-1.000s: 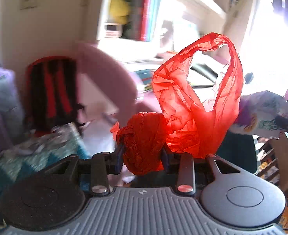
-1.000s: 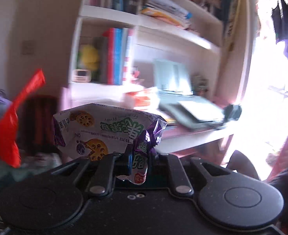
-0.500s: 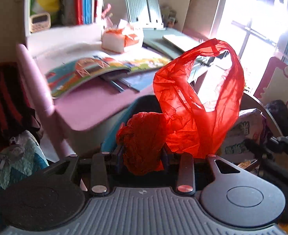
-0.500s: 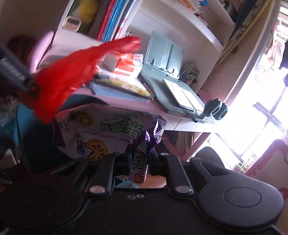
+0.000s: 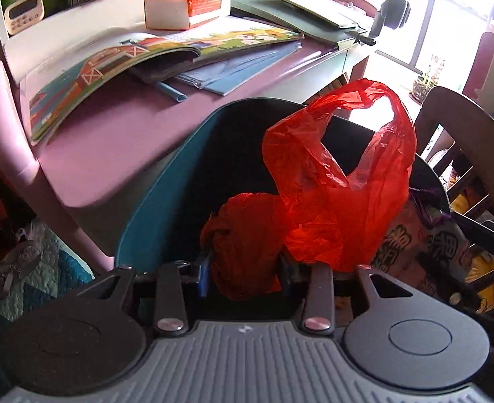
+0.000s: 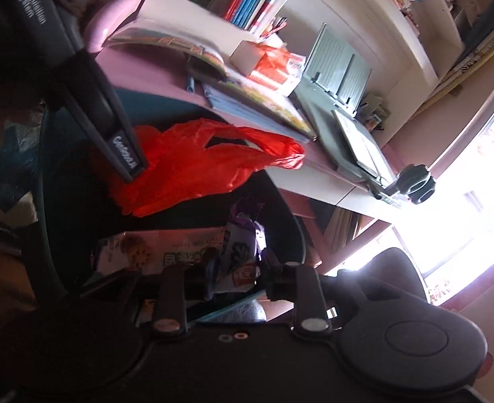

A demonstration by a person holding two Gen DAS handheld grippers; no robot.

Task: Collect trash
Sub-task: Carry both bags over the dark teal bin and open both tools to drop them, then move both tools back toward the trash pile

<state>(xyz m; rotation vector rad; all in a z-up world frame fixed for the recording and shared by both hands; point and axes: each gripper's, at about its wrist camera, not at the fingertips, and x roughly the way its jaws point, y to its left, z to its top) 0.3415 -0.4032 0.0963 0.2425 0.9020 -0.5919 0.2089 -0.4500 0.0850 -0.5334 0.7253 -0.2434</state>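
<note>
Clamping red bag [image 5: 334, 181] in left claw [image 5: 243, 268], right claw [image 6: 237, 275] opening around snack wrapper [image 6: 166, 252]

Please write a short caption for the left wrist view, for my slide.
Left gripper holds a crumpled red plastic bag over the dark bin beside the pink desk.

Large Chinese characters are showing on the snack wrapper [image 5: 415, 252]; small white lettering on the left hand-held gripper [image 6: 126, 154] is staying illegible.

Bag [image 5: 341, 181] over bin [image 5: 153, 208], beside desk [image 5: 112, 141].
</note>
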